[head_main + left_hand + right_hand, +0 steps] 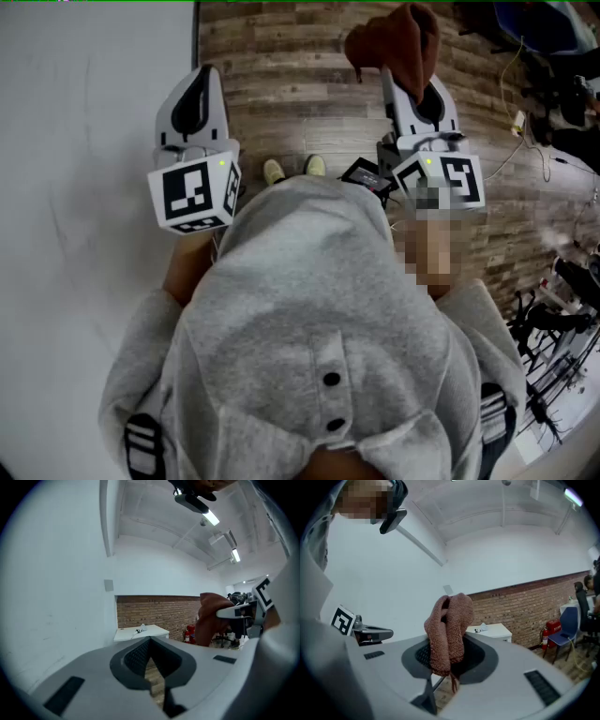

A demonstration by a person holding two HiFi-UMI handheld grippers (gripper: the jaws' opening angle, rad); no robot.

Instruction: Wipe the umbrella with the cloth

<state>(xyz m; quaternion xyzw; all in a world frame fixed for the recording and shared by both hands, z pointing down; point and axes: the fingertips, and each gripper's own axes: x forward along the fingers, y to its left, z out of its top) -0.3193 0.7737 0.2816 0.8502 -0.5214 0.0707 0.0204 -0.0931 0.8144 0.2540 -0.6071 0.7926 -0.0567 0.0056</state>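
Cloth (447, 630) is clamped between the closed jaws of the right gripper (412, 94), bunched into a folded wad that stands up above the jaws, with a short end hanging below them. The left gripper (202, 84) is held beside it, well apart, with its jaws brought fully together on nothing. Both tools are pointed roughly level across a wooden floor (300, 94), with a white wall (84, 141) at the left. The umbrella is shown in no view, so its place cannot be given, and wiping is judged not to have begun. For the step in hand, the umbrella is to be located first and approached with the cloth leading. The hold should be confirmed as firm, since only a narrow part of the wad appears pinched. A broad face of the cloth, not the jaw tips, should be presented to the umbrella's surface. The free left gripper is best used to steady the umbrella, so that it is not pushed away under the strokes.
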